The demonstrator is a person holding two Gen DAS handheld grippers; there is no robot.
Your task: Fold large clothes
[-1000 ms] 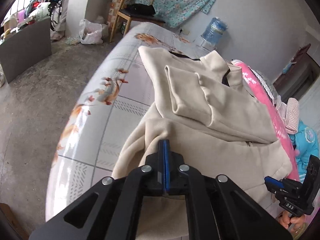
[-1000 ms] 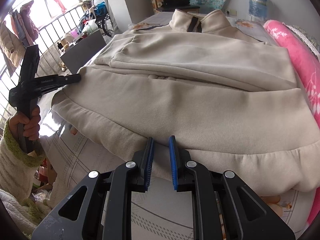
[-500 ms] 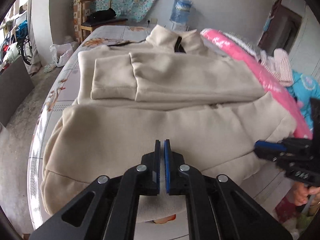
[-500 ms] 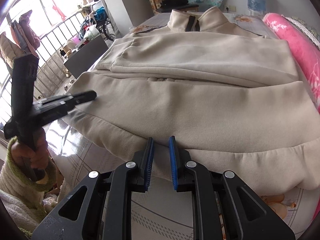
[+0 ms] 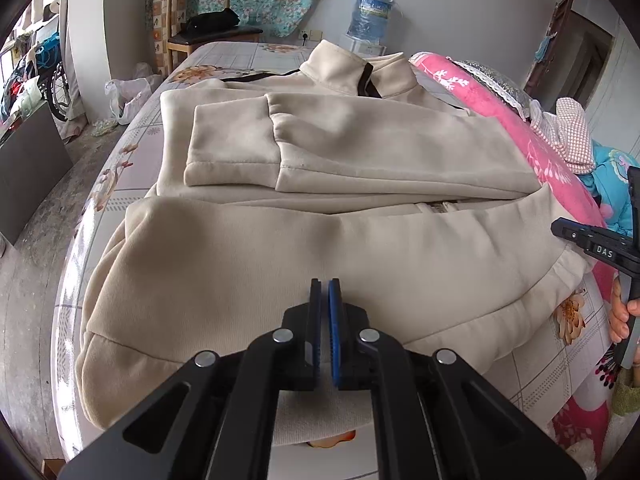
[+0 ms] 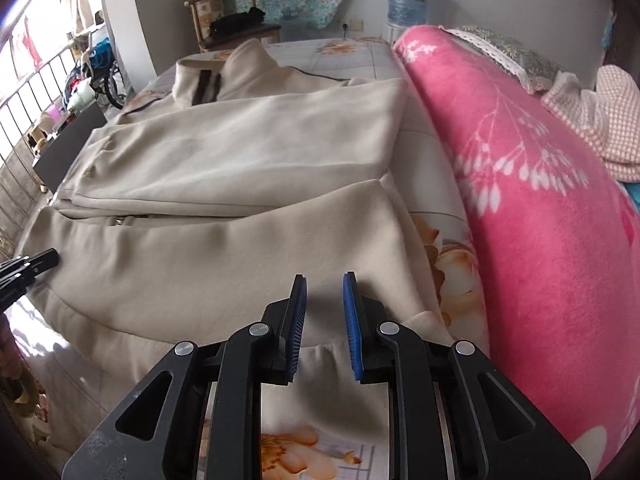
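Bed [image 5: 120,200]: we see a floral tiled sheet covering it, with the jacket spread across most of the top.
Blanket [image 6: 540,240]: pink with white sprigs, heaped along the bed's right side, just beside the jacket.
Jacket [image 5: 320,248]: cream fleece, lying flat on the bed, collar at the far end, both sleeves folded across the chest, hem nearest us.
Water jug [image 5: 370,12]: blue, by the far wall; its label is too small for us to read.
Left tool [image 5: 325,292]: our blue pads are nearly touching, gripping nothing, poised over the hem's middle.
Right tool [image 6: 324,292]: our pads stand parted and released, above the hem's right corner.
Writing: we read "DAS" on the right tool's body in the left view.
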